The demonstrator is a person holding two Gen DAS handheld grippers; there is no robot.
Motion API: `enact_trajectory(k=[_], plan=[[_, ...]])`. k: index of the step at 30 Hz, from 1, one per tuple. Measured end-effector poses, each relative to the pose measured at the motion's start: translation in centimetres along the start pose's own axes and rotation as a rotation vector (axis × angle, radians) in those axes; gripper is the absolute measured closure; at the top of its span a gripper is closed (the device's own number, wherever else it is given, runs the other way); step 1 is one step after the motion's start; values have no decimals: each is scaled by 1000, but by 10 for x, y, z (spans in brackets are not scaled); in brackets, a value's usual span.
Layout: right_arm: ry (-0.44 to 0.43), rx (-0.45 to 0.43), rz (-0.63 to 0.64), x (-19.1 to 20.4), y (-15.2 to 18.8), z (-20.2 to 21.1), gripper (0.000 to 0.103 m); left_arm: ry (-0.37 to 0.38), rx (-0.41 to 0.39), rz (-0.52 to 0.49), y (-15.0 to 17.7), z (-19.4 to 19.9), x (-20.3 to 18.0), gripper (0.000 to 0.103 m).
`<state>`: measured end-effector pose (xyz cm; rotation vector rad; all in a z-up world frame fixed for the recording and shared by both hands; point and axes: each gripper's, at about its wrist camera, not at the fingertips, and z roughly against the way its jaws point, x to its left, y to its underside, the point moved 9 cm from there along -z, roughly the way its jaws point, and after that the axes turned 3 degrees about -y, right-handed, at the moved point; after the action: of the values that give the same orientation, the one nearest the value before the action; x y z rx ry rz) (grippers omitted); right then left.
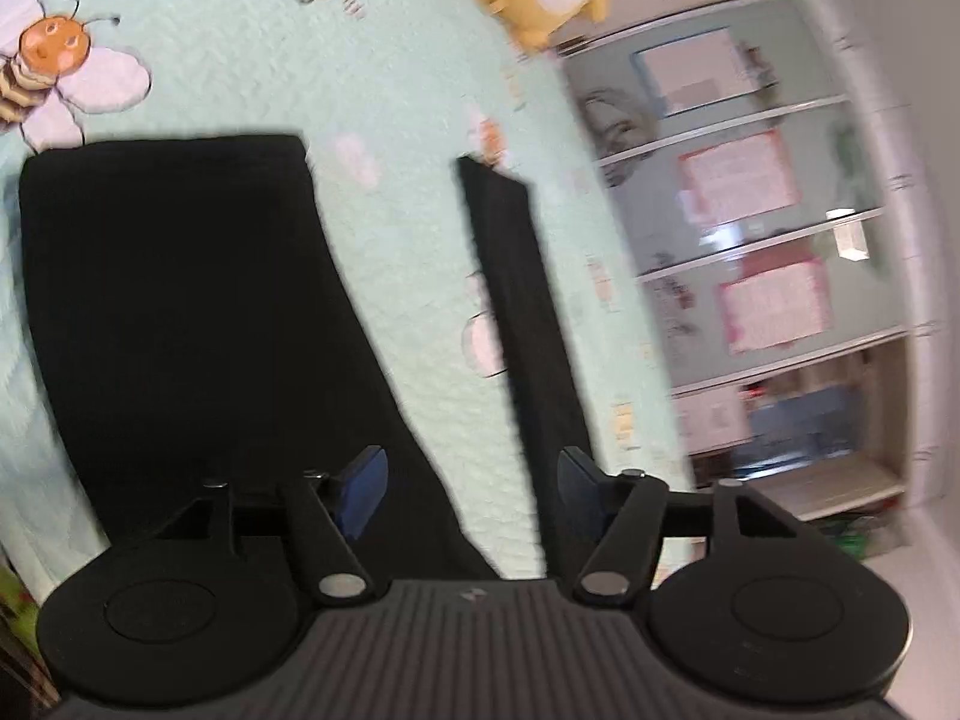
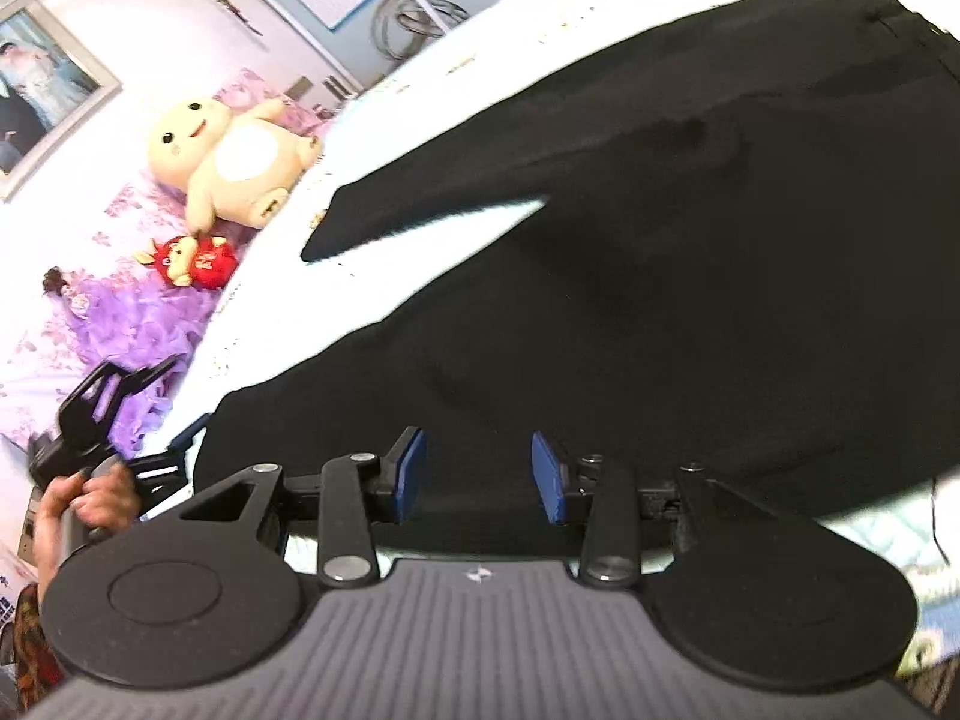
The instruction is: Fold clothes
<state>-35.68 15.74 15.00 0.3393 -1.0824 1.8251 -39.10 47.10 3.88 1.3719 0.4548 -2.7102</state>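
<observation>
Black trousers [image 1: 180,300] lie spread on a pale green bedspread [image 1: 240,60] printed with bees. One wide leg is at the left and a narrow leg [image 1: 516,312] runs up the middle. My left gripper [image 1: 471,492] is open above the gap between the legs, with nothing between its blue pads. In the right wrist view the trousers [image 2: 690,300] fill most of the frame. My right gripper [image 2: 480,474] hovers over the near hem, its pads apart and gripping nothing. A hand [image 2: 84,498] holds the left gripper [image 2: 102,414] at the far left.
A yellow plush toy [image 2: 228,162] and a small red plush [image 2: 198,261] lie on purple floral bedding [image 2: 120,312] beyond the trousers. A glass-fronted shelf unit [image 1: 750,210] stands past the bed's edge. A framed picture [image 2: 42,84] hangs on the wall.
</observation>
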Motion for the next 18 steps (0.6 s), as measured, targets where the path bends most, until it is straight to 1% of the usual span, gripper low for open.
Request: enact_trajectory(k=[2, 4, 6, 7, 8, 9, 10, 11, 12, 13, 14, 16, 18], plan=[[-8, -2, 13, 4, -6, -9, 62, -28, 20, 8, 7, -20, 5, 38], [-25, -3, 41, 10, -11, -17, 62, -77, -21, -10, 7, -37, 20, 40], [-50, -3, 66, 16, -15, -26, 62, -138, -84, -61, 3, -46, 42, 48], [-74, 3, 66, 16, -15, -32, 62, -163, -95, -71, 3, -49, 56, 69], [-99, 8, 66, 17, -14, -39, 62, -184, -108, -70, 3, -51, 70, 98], [-116, 25, 61, 16, -11, -47, 62, -181, -119, -46, 2, -48, 82, 98], [-107, 70, 50, 9, -3, -59, 62, -160, -117, -22, 2, -45, 87, 98], [-76, 130, 40, -3, 9, -72, 62, -163, -110, -7, 1, -43, 86, 98], [-50, 170, 37, -14, 20, -81, 75, -167, -103, 8, 0, -41, 85, 98], [-47, 159, 46, -21, 24, -82, 81, -164, -97, 15, -1, -39, 81, 98], [-66, 141, 48, -23, 24, -78, 82, -151, -95, 6, -1, -37, 72, 90], [-105, 152, -2, -27, 18, -73, 82, -104, -81, -32, 3, -38, 48, 88], [-123, 131, -34, -30, 6, -67, 80, -38, -39, -110, 13, -48, 14, 85]])
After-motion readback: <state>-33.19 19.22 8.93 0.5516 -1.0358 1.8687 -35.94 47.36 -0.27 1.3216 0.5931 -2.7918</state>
